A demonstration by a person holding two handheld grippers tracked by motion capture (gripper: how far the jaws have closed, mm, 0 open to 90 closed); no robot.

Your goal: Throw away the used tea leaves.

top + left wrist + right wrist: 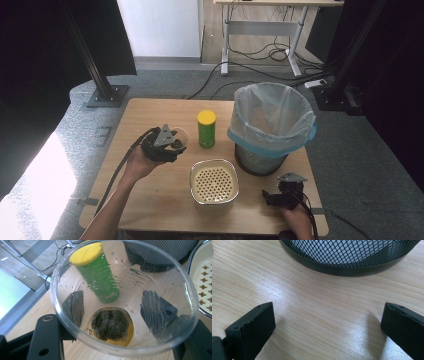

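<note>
Right now I have the left claw (176, 145) pinching a clear plastic cup (120, 297), its two black jaws pressed against opposite sides of the cup wall, as I see them through the plastic in the left gripper view. At the bottom of the cup sits a dark, wet tea bag (110, 324) in a shallow pool of amber liquid. From the high view the cup (179, 136) is held over the left middle of the wooden table (150, 200), just left of a green canister with a yellow lid (206, 128), which stands upright near the table's centre. I cannot tell from these views whether the cup's base touches the wood. A cream enamel container with a perforated strainer insert (214, 185) stands at the near middle of the table, in front of the canister. To the right of both stands a black mesh wastebasket (272, 127) lined with a pale blue bag. My right claw (272, 199) rests low at the near right corner of the table, its jaws spread wide with nothing between them but bare wood, and the mesh base of the wastebasket (347, 257) is just ahead of it in the right gripper view.
</note>
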